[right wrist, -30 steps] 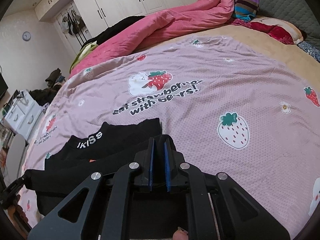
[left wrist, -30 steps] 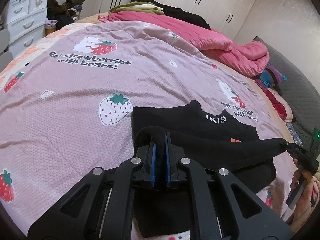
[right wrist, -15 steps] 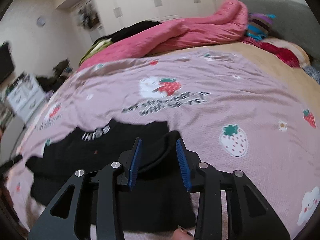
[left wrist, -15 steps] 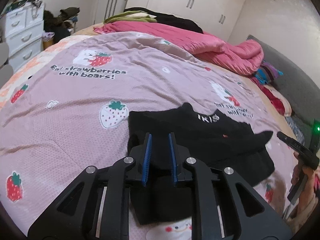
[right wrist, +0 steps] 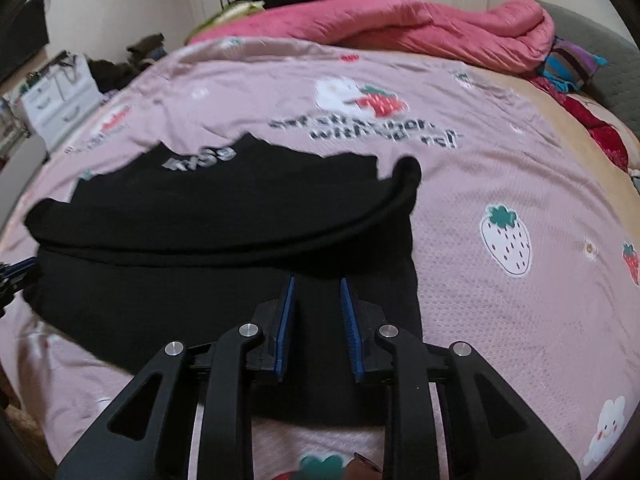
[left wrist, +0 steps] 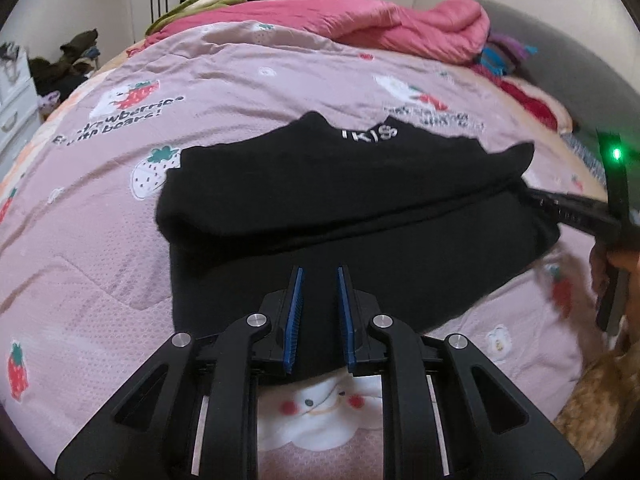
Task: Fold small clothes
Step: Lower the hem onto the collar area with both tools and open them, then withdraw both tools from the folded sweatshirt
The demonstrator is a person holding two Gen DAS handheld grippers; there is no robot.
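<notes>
A small black garment [left wrist: 344,200] with white lettering at the collar lies on the pink strawberry bedspread [left wrist: 100,240], its lower part folded up over the upper part in a thick roll. It also shows in the right wrist view [right wrist: 224,240]. My left gripper [left wrist: 319,276] is open and empty, above the garment's near edge. My right gripper [right wrist: 316,284] is open and empty, above the near right part of the garment. The right gripper also shows at the right edge of the left wrist view [left wrist: 576,212], by the garment's right end.
A crumpled pink quilt [left wrist: 400,28] and dark clothes lie at the far side of the bed. Colourful pillows [right wrist: 576,68] and a grey headboard [right wrist: 616,68] stand at the right. White drawers [right wrist: 60,100] stand left of the bed, white wardrobes behind.
Both grippers were shut on the garment's folded edge, lifting it. They opened, let it drop onto the garment, and pulled back toward the near side.
</notes>
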